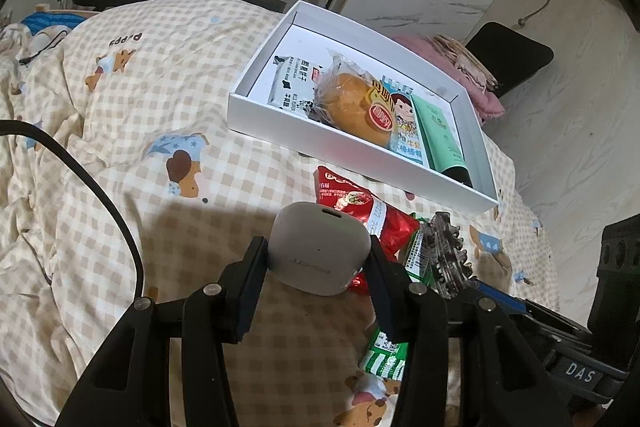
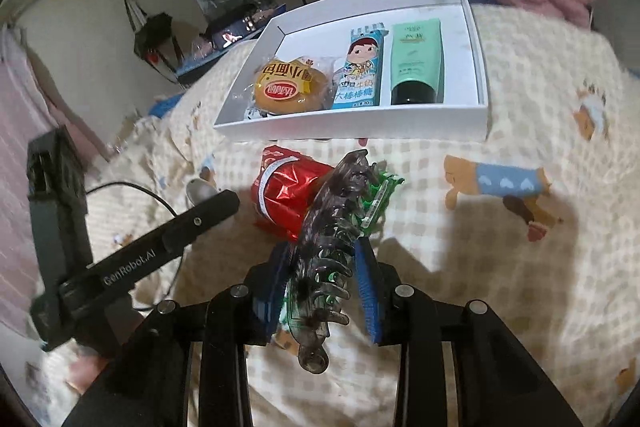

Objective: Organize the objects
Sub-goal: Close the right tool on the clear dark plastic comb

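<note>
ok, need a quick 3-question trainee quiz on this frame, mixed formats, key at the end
1. True or false: the left tool grips the hair claw clip.
2. Which item lies at the far right inside the white box, seen from the right wrist view?
A. bread bun
B. green tube
C. lollipop packet
3. Fill in: the red snack packet lies on the ____, outside the box.

Key: 1 false, the left tool holds the white earbud case and the right tool has the clip; 2 B; 3 checked quilt.
</note>
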Action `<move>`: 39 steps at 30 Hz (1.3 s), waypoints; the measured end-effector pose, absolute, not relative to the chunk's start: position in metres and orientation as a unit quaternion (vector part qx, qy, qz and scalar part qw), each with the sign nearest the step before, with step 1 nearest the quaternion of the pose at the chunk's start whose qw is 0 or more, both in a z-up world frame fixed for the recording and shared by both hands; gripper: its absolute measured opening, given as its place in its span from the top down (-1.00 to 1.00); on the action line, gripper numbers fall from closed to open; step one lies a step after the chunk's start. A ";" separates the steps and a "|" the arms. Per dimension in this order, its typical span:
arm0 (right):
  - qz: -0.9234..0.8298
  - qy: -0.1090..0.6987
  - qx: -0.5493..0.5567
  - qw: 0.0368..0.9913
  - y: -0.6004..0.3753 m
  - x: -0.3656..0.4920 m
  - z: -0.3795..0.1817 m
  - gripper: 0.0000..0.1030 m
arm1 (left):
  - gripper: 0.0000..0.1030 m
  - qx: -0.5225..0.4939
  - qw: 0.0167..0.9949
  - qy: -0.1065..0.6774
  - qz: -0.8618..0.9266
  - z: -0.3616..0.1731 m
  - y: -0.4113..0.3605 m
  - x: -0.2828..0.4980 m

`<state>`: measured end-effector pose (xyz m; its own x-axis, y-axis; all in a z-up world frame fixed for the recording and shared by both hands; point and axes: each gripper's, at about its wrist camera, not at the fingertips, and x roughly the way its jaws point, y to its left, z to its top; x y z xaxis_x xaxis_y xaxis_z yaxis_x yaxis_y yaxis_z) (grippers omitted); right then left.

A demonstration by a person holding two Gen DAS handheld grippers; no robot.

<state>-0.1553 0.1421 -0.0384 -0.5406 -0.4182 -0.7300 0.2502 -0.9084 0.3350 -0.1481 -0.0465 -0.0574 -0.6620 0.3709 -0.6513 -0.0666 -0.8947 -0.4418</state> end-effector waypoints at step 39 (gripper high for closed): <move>-0.863 -0.086 0.463 0.184 0.135 -0.163 -0.057 0.66 | 0.00 -0.404 0.126 -0.182 0.888 -0.059 -0.039 -0.148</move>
<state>-0.1632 0.1352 -0.0571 -0.5031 -0.3970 -0.7676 0.2386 -0.9175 0.3182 -0.1483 -0.0389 -0.0594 -0.6423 0.3712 -0.6705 -0.0777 -0.9019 -0.4248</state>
